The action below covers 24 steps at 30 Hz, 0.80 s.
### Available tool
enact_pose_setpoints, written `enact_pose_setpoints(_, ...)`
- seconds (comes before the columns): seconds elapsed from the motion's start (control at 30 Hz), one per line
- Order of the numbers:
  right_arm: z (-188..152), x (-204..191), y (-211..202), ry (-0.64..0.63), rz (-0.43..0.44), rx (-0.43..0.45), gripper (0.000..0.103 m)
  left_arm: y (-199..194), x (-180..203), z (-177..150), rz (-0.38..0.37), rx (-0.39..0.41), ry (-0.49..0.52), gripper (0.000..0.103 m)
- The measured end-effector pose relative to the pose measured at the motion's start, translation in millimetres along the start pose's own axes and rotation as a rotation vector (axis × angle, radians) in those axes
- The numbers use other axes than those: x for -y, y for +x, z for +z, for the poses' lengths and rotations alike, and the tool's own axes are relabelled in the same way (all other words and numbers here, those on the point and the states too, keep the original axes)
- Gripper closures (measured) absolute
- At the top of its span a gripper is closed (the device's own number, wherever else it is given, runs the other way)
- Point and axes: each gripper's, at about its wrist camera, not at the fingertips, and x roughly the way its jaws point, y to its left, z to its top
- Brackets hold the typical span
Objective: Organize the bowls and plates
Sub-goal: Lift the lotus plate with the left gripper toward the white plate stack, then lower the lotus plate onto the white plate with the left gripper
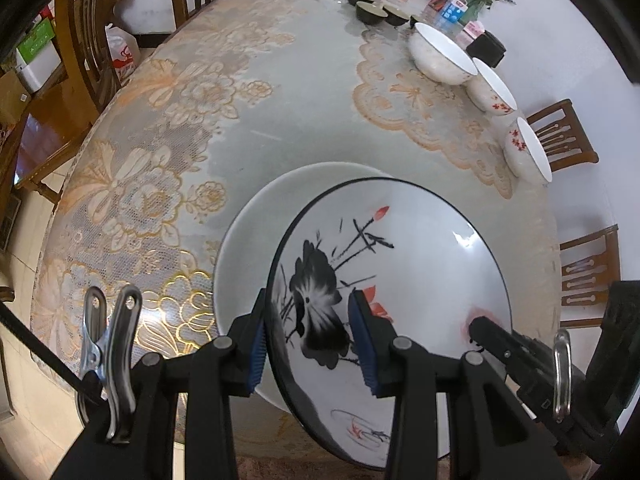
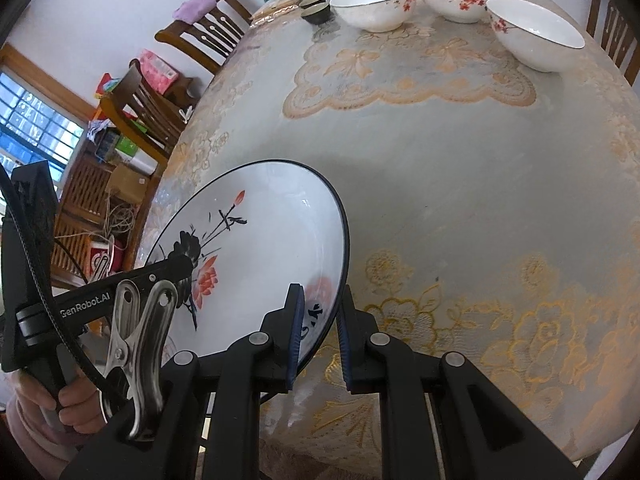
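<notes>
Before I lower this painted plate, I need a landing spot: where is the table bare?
Bare cloth spans the middle, between the plain plate under the painted plate and the three white bowls. Crowded: the far end around the dark cups and the bowls' edge.

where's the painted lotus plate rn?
The black-rimmed white lotus plate is tilted at the near table edge, gripped by both the left gripper and right gripper, overlapping a plain white plate.
</notes>
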Motion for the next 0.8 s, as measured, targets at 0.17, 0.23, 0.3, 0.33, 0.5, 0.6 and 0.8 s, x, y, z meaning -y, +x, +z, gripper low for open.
enact_pose_setpoints(0.17,-1,-7,4,-0.013,-0.027,0.008,0.086,7,-9,0,-0.001,-0.019,-0.002,0.064)
enact_pose_setpoints(0.23,-2,-10,6,-0.014,-0.034,0.01,0.086,10,-10,-1,0.007,-0.022,0.006,0.064)
enact_pose_setpoints(0.3,-2,-11,8,-0.012,-0.036,0.01,0.086,12,-13,-2,0.008,-0.028,0.012,0.064)
enact_pose_setpoints(0.33,-2,-11,9,-0.008,-0.041,0.009,0.086,13,-14,-1,0.002,-0.026,0.014,0.064)
enact_pose_setpoints(0.5,-2,-10,15,0.021,-0.055,0.017,0.086,12,-15,2,-0.002,-0.024,0.04,0.064)
enact_pose_setpoints(0.6,0,-9,18,0.03,-0.063,0.029,0.086,11,-16,3,-0.005,-0.026,0.049,0.064)
enact_pose_setpoints(0.8,0,-11,21,0.046,-0.065,0.045,0.086,8,-22,7,-0.034,-0.048,0.035,0.064)
